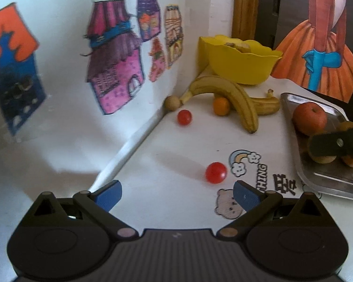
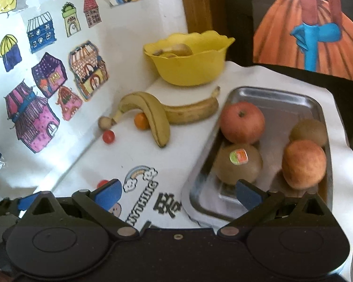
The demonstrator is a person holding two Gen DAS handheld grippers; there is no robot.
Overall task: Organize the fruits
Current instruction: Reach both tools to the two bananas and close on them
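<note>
My left gripper [image 1: 177, 196] is open and empty, low over the white table, with a red cherry tomato [image 1: 215, 172] just ahead between the fingers. A second tomato [image 1: 184, 117], a small orange [image 1: 221, 106], a brown round fruit [image 1: 172, 103] and two bananas [image 1: 233, 96] lie farther back. My right gripper [image 2: 177, 192] is open and empty at the near edge of the metal tray [image 2: 270, 94], which holds a red apple [image 2: 242, 122], a stickered brown pear [image 2: 238, 163], a peach [image 2: 303, 163] and a kiwi [image 2: 308, 132]. The right gripper's finger [image 1: 329, 142] shows in the left view over the tray.
A yellow bowl [image 2: 190, 70] with some fruit inside stands at the back by the wall. The wall on the left carries paper house drawings [image 1: 115, 65]. Stickers [image 2: 141, 178] lie on the table. A painting of an orange dress [image 1: 322, 47] leans behind the tray.
</note>
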